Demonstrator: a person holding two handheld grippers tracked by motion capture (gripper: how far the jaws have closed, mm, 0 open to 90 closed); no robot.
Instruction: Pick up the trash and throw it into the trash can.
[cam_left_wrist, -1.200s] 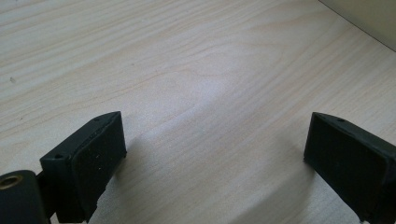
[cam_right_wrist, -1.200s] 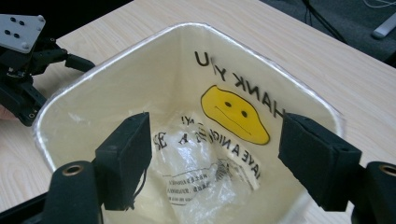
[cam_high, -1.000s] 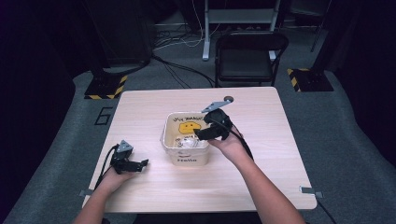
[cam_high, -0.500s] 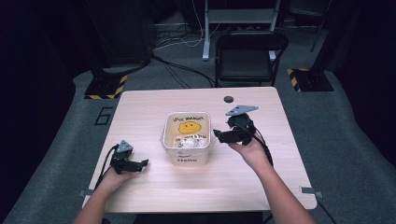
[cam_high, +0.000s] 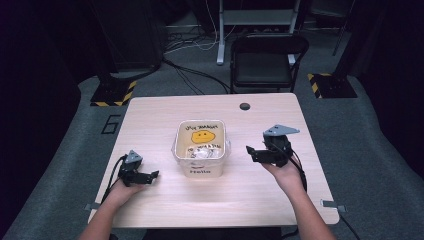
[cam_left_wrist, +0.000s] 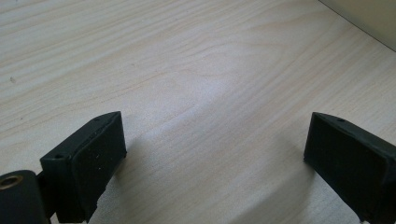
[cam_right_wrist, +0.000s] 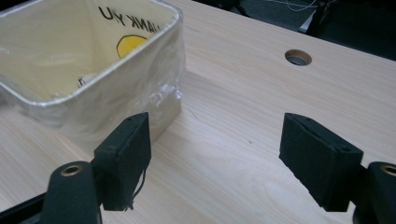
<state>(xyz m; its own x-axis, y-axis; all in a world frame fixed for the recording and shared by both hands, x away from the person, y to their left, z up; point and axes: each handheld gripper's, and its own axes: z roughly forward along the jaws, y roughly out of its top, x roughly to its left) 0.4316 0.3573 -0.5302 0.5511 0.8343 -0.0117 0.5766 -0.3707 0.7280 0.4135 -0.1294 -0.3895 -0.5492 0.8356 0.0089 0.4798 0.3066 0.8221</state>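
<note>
Bin (cam_high: 201, 150), upright, mouth skyward

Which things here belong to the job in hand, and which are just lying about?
In the job:
- square cream plastic tub with a yellow smiley print, white crumpled stuff inside
- right gripper, jaws open beside the tub
- left gripper, open over bare wood

Just about:
- light wooden table with its round cable hole
- black folding chair

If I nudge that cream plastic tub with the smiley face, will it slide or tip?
The cream square plastic tub would probably slide: it sits low and wide on the smooth wooden table. It likely feels light, holding crumpled white scraps. Its thin glossy walls may flex.
</note>
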